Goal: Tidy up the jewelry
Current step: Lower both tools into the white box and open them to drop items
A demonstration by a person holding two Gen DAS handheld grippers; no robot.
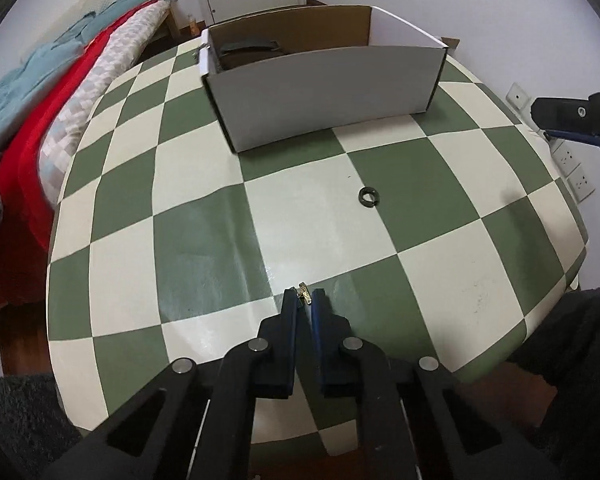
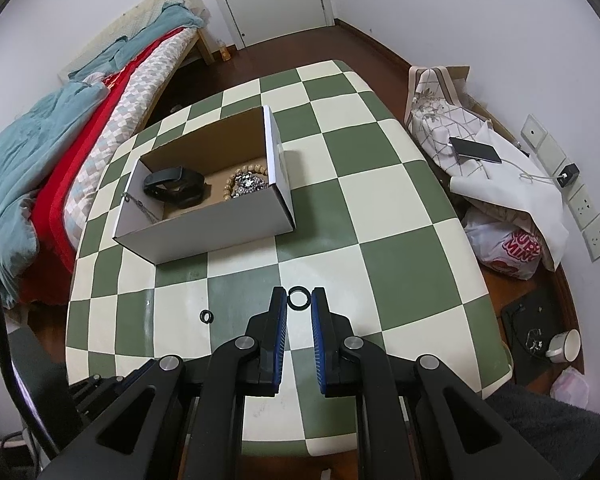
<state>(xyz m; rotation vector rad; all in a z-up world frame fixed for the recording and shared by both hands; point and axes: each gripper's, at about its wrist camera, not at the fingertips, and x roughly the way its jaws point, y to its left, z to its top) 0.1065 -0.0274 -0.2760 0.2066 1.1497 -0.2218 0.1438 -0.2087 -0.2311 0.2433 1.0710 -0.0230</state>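
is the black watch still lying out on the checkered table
No, the black watch lies inside the cardboard box, beside the bead bracelet.

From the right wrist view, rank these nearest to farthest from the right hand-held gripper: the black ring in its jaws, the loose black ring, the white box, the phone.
1. Black ring, between the right hand-held gripper's fingertips.
2. Loose black ring, on the table to its left.
3. White box, ahead-left.
4. Phone, off the table, far right.

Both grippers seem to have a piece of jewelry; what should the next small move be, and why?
Probably carry the right gripper, shut on the black ring, over the open box and release. The left gripper pinches a small gold piece, and a second black ring lies loose on the table.
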